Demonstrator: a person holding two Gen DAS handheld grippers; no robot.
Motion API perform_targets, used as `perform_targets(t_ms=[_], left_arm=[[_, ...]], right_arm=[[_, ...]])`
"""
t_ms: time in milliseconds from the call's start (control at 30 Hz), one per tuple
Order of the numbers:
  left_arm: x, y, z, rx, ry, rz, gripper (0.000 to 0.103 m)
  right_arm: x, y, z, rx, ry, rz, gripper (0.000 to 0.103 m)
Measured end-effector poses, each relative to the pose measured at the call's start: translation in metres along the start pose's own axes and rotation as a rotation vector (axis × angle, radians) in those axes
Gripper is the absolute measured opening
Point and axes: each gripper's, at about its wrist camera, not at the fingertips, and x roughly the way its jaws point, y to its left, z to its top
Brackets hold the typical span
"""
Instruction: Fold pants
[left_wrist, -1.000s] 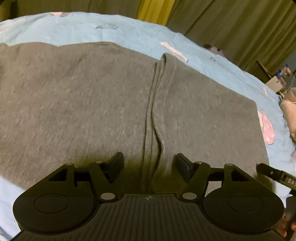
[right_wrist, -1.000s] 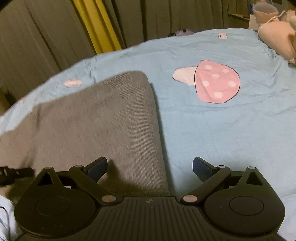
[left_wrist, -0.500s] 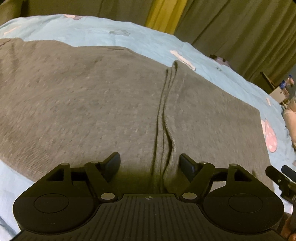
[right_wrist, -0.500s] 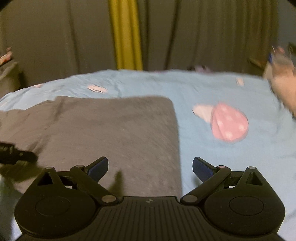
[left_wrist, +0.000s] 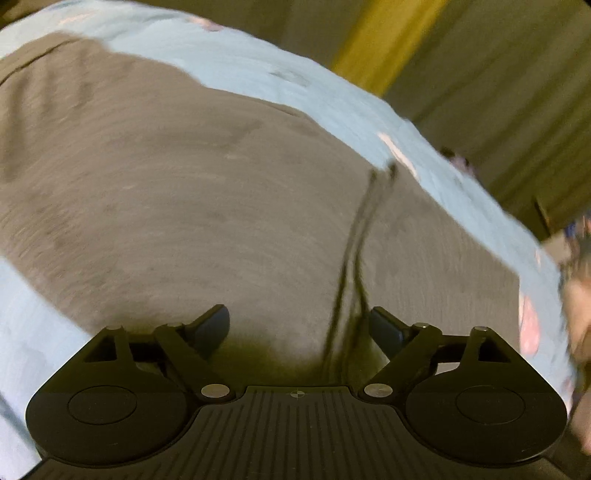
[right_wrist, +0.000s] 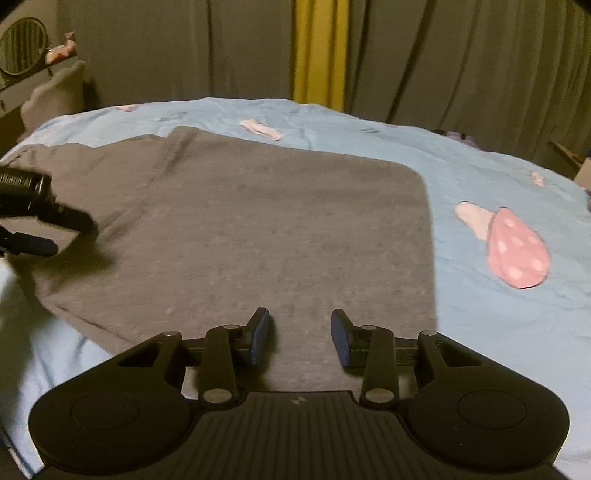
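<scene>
Grey pants (right_wrist: 258, 221) lie flat across the middle of both views on a light blue sheet (right_wrist: 480, 177), a dark seam fold (left_wrist: 354, 251) running up right of centre in the blurred left view. Above their near edge, at bottom centre, the right gripper (right_wrist: 301, 338) has just been closing; its jaws stand partly apart with nothing pinched. The left gripper (left_wrist: 299, 326), just opening, gapes wide over the cloth, gripping nothing. A pink mushroom print (right_wrist: 515, 254) sits at right; dark curtains (right_wrist: 461, 55) hang along the top.
</scene>
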Motion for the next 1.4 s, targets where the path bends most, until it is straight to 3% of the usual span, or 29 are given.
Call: perform_targets(t_ms=[300,533,600,700,800,933,1000,1167,1400], left_arm=[[-0.032,0.051,0.005,-0.293,-0.101,-0.009,0.093],[-0.042,0.075,0.007,-0.409,-0.133,-0.034,0.094],[-0.046,0.079,0.008,-0.421,-0.143,-0.037,0.094],[-0.055,0.086,0.011,-0.437,-0.191,-0.024,0.095],[-0.067,0.104,0.015,-0.477,-0.267,0.002,0.095],[-0.081,0.146,0.021,-0.598,-0.381,0.017,0.096],[-0.085,0.174,0.020,-0.679,-0.414,-0.026,0.096],[-0.084,0.222,0.012,-0.760,-0.429,-0.115,0.096],[-0.075,0.247,0.005,-0.728,-0.436,-0.231,0.097]], right_arm=[[-0.003,0.005,-0.003,0.015,-0.001,0.086,0.038],[-0.010,0.016,-0.006,-0.010,-0.005,0.107,0.038],[-0.011,0.016,-0.006,-0.002,-0.005,0.151,0.038],[-0.010,0.014,-0.006,0.010,0.000,0.156,0.044],[-0.007,0.010,-0.005,0.039,0.006,0.137,0.063],[-0.004,0.008,-0.005,0.049,0.009,0.140,0.072],[-0.003,0.012,-0.005,0.031,0.012,0.128,0.084],[0.001,0.015,-0.004,0.017,0.017,0.120,0.091],[0.005,0.015,-0.003,0.014,0.020,0.116,0.098]])
